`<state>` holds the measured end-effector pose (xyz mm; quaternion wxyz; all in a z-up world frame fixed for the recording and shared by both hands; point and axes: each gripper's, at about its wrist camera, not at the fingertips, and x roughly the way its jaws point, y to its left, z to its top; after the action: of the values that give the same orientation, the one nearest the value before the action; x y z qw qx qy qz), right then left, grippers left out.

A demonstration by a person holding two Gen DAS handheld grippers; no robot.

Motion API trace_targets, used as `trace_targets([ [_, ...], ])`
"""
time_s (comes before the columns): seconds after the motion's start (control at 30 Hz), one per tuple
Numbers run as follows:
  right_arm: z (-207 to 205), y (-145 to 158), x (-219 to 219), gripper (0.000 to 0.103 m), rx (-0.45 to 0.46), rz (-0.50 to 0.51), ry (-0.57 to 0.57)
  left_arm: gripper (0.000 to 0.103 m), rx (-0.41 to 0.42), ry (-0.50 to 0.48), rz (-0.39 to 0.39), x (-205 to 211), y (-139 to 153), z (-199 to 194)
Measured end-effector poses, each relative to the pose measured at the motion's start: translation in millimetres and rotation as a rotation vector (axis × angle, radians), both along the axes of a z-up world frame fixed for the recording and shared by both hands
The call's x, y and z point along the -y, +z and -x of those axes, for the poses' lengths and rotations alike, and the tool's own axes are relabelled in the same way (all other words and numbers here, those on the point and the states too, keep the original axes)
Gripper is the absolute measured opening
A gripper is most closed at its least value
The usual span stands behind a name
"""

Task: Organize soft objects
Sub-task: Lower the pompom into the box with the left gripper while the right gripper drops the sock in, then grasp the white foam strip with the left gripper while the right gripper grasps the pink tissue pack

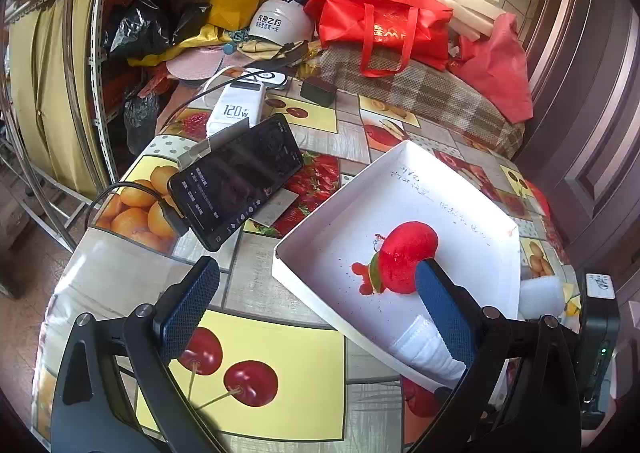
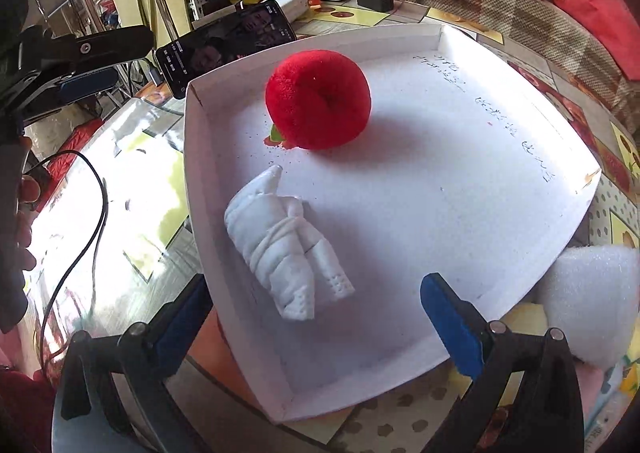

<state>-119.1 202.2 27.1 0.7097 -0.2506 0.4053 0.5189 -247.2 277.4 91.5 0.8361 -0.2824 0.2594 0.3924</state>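
A shallow white box [image 2: 500, 181] lies on the fruit-print table; it also shows in the left wrist view [image 1: 304, 277]. In it lie a red plush apple [image 2: 318, 99] [image 1: 404, 261] and a rolled white cloth [image 2: 286, 245] [image 1: 428, 349]. My right gripper [image 2: 316, 305] is open above the box's near end, the cloth between its fingers but apart from them. My left gripper [image 1: 316, 301] is open and empty, its fingers straddling the box's left wall. It shows in the right wrist view at upper left [image 2: 86, 83]. White foam [image 2: 592, 293] lies right of the box.
A phone [image 1: 236, 181] on a stand with a cable stands left of the box, a white power bank [image 1: 236, 109] behind it. Helmets, a red bag [image 1: 384, 25], a checked cushion and foam pieces crowd the table's back. A metal rack stands at left.
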Motion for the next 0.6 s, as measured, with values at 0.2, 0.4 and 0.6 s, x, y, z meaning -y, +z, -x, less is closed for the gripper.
trace_targets([
  [0.2,-10.8,73.1,66.4,0.103,0.029,-0.327,-0.138,0.099,0.029,-0.088,-0.038,17.3,20.6,-15.2],
  [0.4,-65.0,100.9,188.0,0.103,0.105,-0.404,-0.533,0.099,-0.014,-0.331,-0.049,54.9,29.9,-71.5],
  [0.6,-86.7,76.1,280.9,0.103,0.096,-0.318,-0.741,0.099,-0.111,-0.633,-0.229,117.7,30.4,-156.8],
])
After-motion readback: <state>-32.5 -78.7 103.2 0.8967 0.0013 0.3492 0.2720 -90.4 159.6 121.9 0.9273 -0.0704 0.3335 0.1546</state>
